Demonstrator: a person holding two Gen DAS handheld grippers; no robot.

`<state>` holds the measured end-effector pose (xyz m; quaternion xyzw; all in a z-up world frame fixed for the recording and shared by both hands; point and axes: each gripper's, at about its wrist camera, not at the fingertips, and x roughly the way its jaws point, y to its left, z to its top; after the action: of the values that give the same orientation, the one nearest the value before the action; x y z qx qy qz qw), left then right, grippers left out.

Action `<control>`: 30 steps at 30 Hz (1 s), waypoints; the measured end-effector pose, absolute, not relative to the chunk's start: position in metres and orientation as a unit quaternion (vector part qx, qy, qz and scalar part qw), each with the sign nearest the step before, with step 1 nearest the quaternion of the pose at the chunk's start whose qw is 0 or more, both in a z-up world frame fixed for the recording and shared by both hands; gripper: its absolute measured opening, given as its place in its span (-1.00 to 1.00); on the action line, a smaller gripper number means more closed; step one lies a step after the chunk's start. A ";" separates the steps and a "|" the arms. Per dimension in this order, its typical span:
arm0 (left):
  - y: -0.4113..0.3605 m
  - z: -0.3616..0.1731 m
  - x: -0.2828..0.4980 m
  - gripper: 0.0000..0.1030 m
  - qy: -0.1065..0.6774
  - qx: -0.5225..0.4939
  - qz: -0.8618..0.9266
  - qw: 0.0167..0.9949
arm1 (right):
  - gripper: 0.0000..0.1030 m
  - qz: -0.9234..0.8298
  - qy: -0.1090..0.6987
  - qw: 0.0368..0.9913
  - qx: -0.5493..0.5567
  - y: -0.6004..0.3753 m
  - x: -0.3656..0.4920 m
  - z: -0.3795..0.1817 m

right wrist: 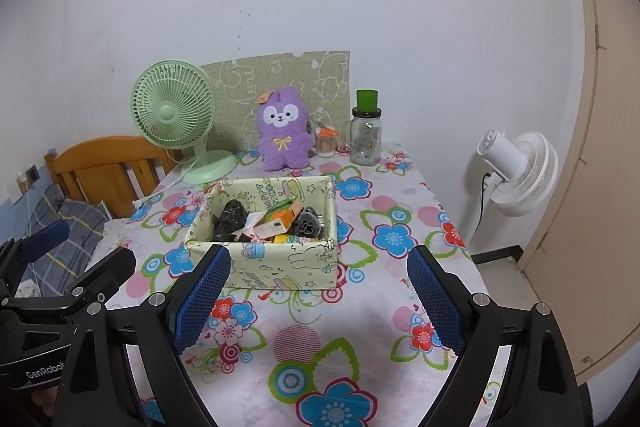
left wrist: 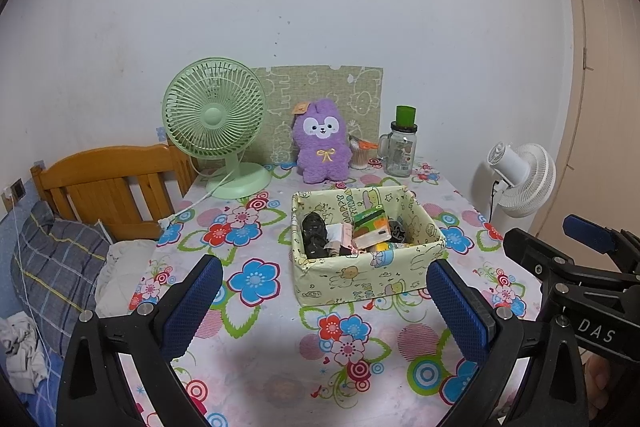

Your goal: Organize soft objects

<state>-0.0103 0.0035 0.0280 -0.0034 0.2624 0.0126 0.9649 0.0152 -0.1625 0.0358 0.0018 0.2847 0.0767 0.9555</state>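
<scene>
A purple plush bunny [left wrist: 322, 147] [right wrist: 283, 131] sits upright at the back of the flowered table [left wrist: 280, 347] [right wrist: 360, 307], against a green patterned board. A yellow fabric box [left wrist: 352, 281] [right wrist: 280, 267] holds several small items, among them a green-orange pack [left wrist: 370, 225] and dark soft pieces [right wrist: 230, 221]. My left gripper [left wrist: 324, 301] is open and empty, just in front of the box. My right gripper [right wrist: 320, 293] is open and empty, also in front of the box.
A green desk fan [left wrist: 216, 123] [right wrist: 176, 115] stands back left, its cord trailing off the table's left edge. A glass jar with a green cap [left wrist: 402, 143] [right wrist: 366, 131] and a small cup [left wrist: 360, 153] stand back right. A wooden headboard [left wrist: 108, 183], a bed, and a white floor fan [left wrist: 520, 179] flank the table.
</scene>
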 end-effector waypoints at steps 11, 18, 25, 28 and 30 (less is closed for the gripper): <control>0.005 0.025 -0.007 0.99 0.269 -0.007 0.018 0.963 | 0.79 0.074 0.288 0.955 0.006 -0.161 0.019 0.033; 0.005 0.024 -0.006 0.99 0.270 -0.007 0.016 0.963 | 0.78 0.073 0.286 0.955 0.007 -0.162 0.020 0.033; 0.006 0.024 -0.005 0.99 0.271 -0.008 0.017 0.962 | 0.79 0.073 0.286 0.956 0.008 -0.162 0.020 0.033; 0.006 0.024 -0.005 0.99 0.271 -0.008 0.017 0.962 | 0.79 0.073 0.284 0.956 0.007 -0.161 0.020 0.033; 0.006 0.024 -0.005 1.00 0.271 -0.008 0.017 0.962 | 0.79 0.073 0.285 0.956 0.007 -0.161 0.020 0.033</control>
<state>-0.0055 0.0055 0.0239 -0.0076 0.2712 0.0169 0.9623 0.0200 -0.1614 0.0329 0.0071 0.2846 0.0727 0.9559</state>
